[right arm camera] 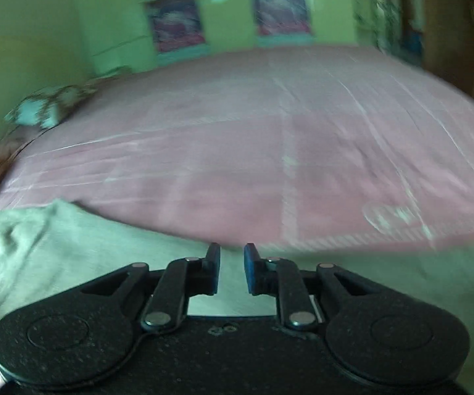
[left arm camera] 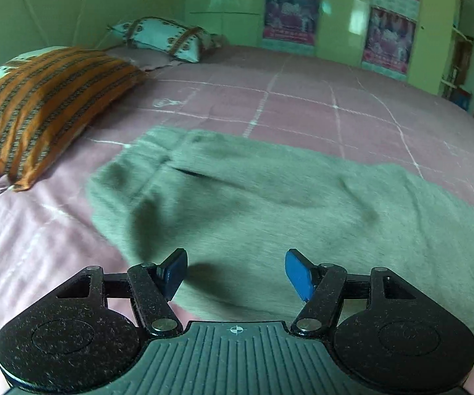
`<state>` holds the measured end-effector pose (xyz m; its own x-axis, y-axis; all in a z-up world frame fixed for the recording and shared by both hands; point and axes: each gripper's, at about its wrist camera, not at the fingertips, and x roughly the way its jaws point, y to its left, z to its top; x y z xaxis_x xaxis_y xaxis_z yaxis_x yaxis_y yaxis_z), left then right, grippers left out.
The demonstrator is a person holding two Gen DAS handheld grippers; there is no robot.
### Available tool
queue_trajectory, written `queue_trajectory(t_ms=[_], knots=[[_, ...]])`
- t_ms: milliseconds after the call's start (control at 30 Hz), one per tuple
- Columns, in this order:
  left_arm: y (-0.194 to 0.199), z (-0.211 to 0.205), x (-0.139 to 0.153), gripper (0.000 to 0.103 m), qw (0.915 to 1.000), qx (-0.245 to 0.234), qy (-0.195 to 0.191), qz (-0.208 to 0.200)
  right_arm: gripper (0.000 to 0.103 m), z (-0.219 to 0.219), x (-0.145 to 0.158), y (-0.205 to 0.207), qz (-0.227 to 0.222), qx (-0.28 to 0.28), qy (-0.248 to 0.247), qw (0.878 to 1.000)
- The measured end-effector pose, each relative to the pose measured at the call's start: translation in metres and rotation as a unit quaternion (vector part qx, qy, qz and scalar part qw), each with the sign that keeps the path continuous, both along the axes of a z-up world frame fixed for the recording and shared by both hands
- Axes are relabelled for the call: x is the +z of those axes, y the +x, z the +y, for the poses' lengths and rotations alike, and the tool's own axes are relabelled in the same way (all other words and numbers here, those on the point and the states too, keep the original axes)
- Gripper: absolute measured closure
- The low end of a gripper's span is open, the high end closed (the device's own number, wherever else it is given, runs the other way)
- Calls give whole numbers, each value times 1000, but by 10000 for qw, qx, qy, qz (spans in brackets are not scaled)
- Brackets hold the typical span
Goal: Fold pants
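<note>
Grey-green pants (left arm camera: 270, 191) lie spread across the pink bed sheet (left arm camera: 302, 98), with a pocket slit showing near the waist end at the left. My left gripper (left arm camera: 235, 255) hovers over the near edge of the pants, jaws wide apart and nothing between the blue pads. In the blurred right wrist view the pants (right arm camera: 56, 247) stretch along the near side of the sheet (right arm camera: 270, 148). My right gripper (right arm camera: 232, 248) is above that fabric with only a narrow gap between its jaws. Cloth shows through the gap below, and the pads pinch nothing.
An orange striped pillow (left arm camera: 46, 105) lies at the left of the bed, and a pale blue patterned pillow (left arm camera: 168, 38) sits behind it near the headboard. A green wardrobe with posters (left arm camera: 291, 13) stands beyond the bed. Shelves (left arm camera: 460, 59) are at the far right.
</note>
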<state>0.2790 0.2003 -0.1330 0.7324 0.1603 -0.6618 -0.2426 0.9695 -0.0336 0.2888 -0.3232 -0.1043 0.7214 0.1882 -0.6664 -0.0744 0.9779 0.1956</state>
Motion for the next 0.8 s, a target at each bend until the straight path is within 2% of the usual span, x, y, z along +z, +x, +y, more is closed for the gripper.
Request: queue_trajectory(t_ms=[67,100,133,167,200,267,333,400,500,633,700,800], knots=[[10,-7,-8,36,9994,-20,56,332,97,-2,-23,13,455,-21,-377,9982],[11,-9,-9,36,9989,34,109,448,103,-12,-28,15,556,-192,-294,9978],[7,-11,-6,36,9990,77,111,437,103,-26,-24,14,548,-542,-5,9970],[3,-12,0,36,9992,105,69,370,103,-35,-15,8,422,-821,153,9956],[-3,-12,5,36,9997,118,8,224,94,-43,-5,-5,136,-964,272,9949],[-14,-14,11,35,9999,86,-69,29,95,-64,19,-42,-429,-1185,536,9906],[-20,-18,12,35,9999,6,-152,-46,93,-99,27,-81,-679,-1700,851,9794],[-26,-28,11,31,9997,-127,-210,-94,92,-137,17,-118,-617,-2269,1459,9610],[-28,-42,5,27,9995,-218,-211,-31,91,-171,-8,-158,-380,-2845,2013,9365],[-31,-58,6,25,9994,-271,-189,-26,91,-183,-35,-167,-235,-3093,2714,9111],[-33,-59,7,25,9994,-278,-199,-18,92,-183,-43,-162,-289,-3103,2919,9043],[-35,-56,6,25,9994,-231,-270,32,93,-190,-53,-153,-110,-3118,2959,9028]])
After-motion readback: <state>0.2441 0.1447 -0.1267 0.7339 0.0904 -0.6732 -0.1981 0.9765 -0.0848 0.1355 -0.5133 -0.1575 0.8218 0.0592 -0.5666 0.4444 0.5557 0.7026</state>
